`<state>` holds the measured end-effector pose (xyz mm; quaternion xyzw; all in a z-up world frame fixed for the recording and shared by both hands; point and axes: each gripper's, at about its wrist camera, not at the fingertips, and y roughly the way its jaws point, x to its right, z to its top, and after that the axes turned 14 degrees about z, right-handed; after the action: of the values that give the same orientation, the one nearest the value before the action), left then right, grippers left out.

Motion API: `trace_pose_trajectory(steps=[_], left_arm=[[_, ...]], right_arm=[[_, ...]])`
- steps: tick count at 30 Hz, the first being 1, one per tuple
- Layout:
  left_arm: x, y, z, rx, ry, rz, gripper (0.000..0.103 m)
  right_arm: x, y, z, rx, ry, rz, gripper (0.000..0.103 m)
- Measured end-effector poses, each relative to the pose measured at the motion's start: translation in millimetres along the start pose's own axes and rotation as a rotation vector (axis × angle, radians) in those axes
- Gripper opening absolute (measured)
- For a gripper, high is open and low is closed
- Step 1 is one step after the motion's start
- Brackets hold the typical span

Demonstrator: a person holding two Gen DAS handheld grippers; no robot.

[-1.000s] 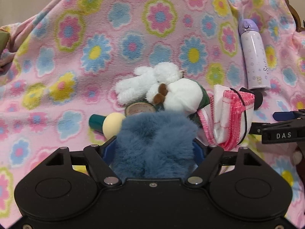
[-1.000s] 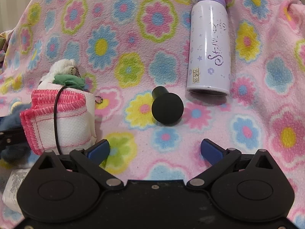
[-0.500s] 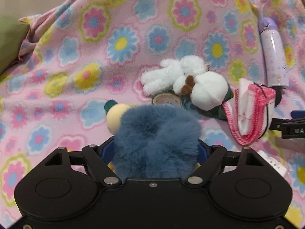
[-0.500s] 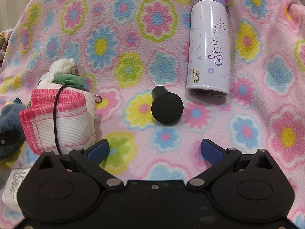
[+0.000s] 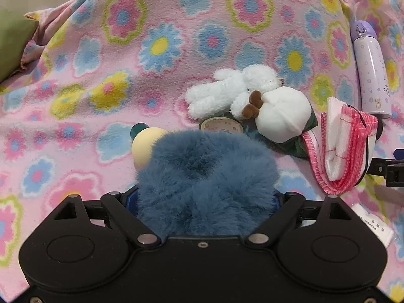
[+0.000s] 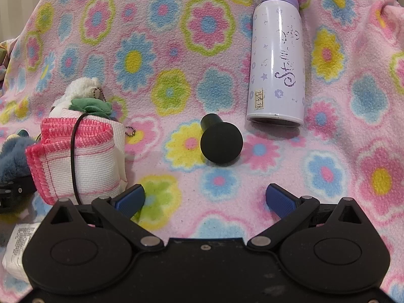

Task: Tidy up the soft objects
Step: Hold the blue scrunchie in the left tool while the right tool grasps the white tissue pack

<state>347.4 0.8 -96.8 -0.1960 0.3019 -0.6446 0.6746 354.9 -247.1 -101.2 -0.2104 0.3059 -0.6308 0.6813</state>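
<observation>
Left claw (image 5: 205,197) jaws just been opening; right claw (image 6: 205,199) spread wide, empty.

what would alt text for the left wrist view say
A fluffy blue plush sits between the left gripper's just-opening jaws, over a pink floral blanket. Beyond lie a white plush bunny, a white and green plush, a folded pink-edged cloth and a lavender bottle.

Both wrist cams sitting just behind their fingers, looking forward and down at the flowered blanket (image 6: 176,38), close range; left one nearly filled by blue fur (image 5: 207,176); both catching the pink-edged cloth bundle (image 5: 346,149) and purple bottle (image 6: 277,58).
</observation>
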Motion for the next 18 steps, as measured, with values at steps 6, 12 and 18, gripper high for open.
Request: trace_pose_trajectory(steps=[6,12,18], left_arm=[[-3.7,0.1,-0.7,0.004,-0.025,-0.021,0.085],[-3.0,1.6,0.8,0.000,-0.019,-0.020,0.087],[-1.5,1.2,0.9,-0.004,-0.008,-0.024,0.091]], right_arm=[[0.5,-0.1,0.2,-0.005,0.001,-0.005,0.103],[-2.9,-8.7,4.7,-0.045,-0.004,0.006,0.102],[-16.3,-50.3,5.8,-0.021,-0.009,0.119,0.102]])
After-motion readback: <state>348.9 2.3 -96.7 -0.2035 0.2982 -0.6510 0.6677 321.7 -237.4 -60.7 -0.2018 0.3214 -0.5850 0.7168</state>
